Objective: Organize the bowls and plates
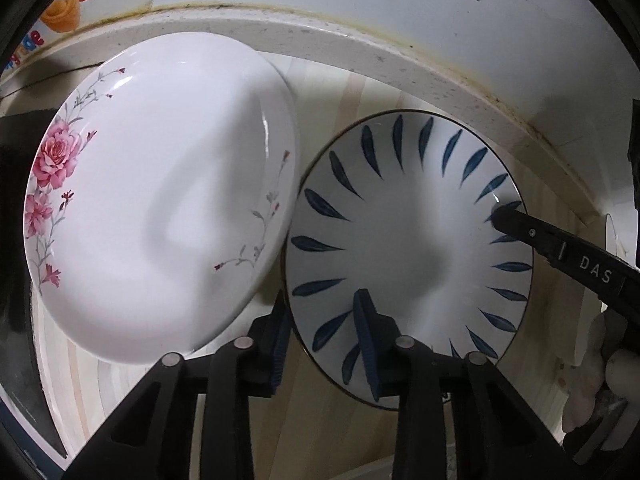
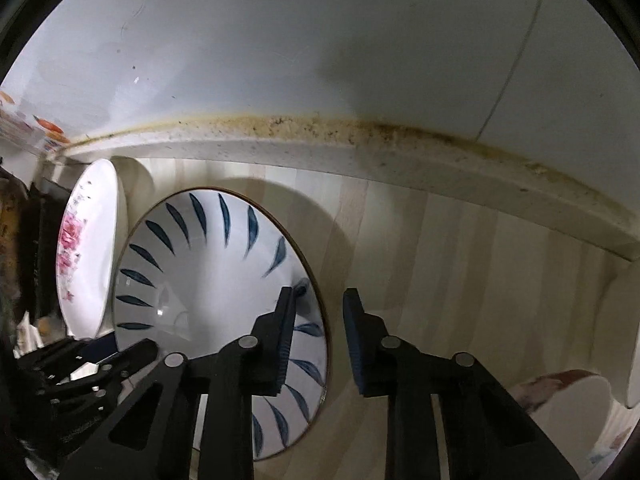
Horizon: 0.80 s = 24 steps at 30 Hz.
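A white plate with blue leaf marks (image 1: 408,240) lies on the wooden counter; it also shows in the right wrist view (image 2: 216,280). My left gripper (image 1: 320,340) is open and straddles its near-left rim, one finger inside the plate and one outside. My right gripper (image 2: 318,328) is open and straddles the plate's right rim; its finger (image 1: 560,248) shows in the left wrist view over the plate's right edge. A white plate with pink roses (image 1: 160,200) is tilted, its lower edge by the blue plate; it also shows in the right wrist view (image 2: 88,248).
A stained stone backsplash ledge (image 1: 400,60) and white wall run behind the plates. Light wooden counter (image 2: 460,260) extends to the right. More white dishes (image 2: 560,400) sit at the right edge. A dark object (image 1: 16,240) stands at the far left.
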Each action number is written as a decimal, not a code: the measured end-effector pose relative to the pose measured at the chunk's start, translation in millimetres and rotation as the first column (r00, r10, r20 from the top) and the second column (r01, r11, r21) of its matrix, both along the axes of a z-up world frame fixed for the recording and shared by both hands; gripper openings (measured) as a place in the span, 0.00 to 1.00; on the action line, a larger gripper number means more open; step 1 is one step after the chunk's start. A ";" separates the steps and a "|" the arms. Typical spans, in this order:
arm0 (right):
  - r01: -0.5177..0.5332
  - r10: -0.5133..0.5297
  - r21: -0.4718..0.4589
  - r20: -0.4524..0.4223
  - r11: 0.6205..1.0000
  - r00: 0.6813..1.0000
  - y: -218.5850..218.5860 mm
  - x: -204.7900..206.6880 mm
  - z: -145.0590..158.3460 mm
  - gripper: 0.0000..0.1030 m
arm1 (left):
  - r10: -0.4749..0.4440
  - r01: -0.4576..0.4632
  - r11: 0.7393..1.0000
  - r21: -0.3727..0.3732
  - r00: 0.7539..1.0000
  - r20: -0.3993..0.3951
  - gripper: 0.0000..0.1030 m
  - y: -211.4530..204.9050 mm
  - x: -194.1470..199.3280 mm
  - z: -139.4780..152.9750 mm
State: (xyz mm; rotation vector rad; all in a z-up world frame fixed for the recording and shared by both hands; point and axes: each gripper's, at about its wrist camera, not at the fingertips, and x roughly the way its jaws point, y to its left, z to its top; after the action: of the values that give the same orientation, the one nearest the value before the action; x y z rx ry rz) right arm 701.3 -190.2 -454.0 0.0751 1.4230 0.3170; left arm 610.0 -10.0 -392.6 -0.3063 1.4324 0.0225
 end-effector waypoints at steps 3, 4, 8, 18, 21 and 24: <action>0.006 -0.006 -0.003 0.004 1.000 1.000 1.0 -0.8 1.1 0.20 | 0.010 -0.010 1.000 -0.007 1.000 0.003 0.27 -0.4 -2.4 2.5; 0.005 -0.005 -0.010 0.008 1.000 1.000 -0.8 -1.0 2.0 0.20 | 0.006 -0.006 1.000 -0.007 1.000 0.006 0.27 -1.2 -2.1 3.0; 0.018 -0.018 -0.035 -0.010 0.999 1.000 -1.0 -0.9 2.9 0.19 | -0.025 0.025 1.000 -0.007 0.999 0.023 0.27 -6.5 -4.6 6.0; -0.096 0.082 0.099 0.137 0.990 0.987 60.5 -20.2 75.6 0.28 | 0.161 -0.174 0.980 0.101 0.979 0.126 0.39 93.9 -87.4 67.2; -0.170 0.157 0.099 0.134 0.980 0.979 107.8 -10.3 64.1 0.28 | 0.278 -0.285 0.956 0.066 0.955 0.101 0.39 138.6 -90.2 55.2; -0.211 0.201 0.070 0.124 0.975 0.972 147.7 8.2 44.0 0.28 | 0.344 -0.349 0.936 0.042 0.934 0.092 0.39 164.8 -84.2 44.8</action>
State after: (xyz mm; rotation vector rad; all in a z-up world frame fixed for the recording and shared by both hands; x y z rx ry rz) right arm 709.5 -42.4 -409.9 -0.0237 1.3042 0.5444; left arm 525.8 154.7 -347.7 -0.5045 1.2778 0.3361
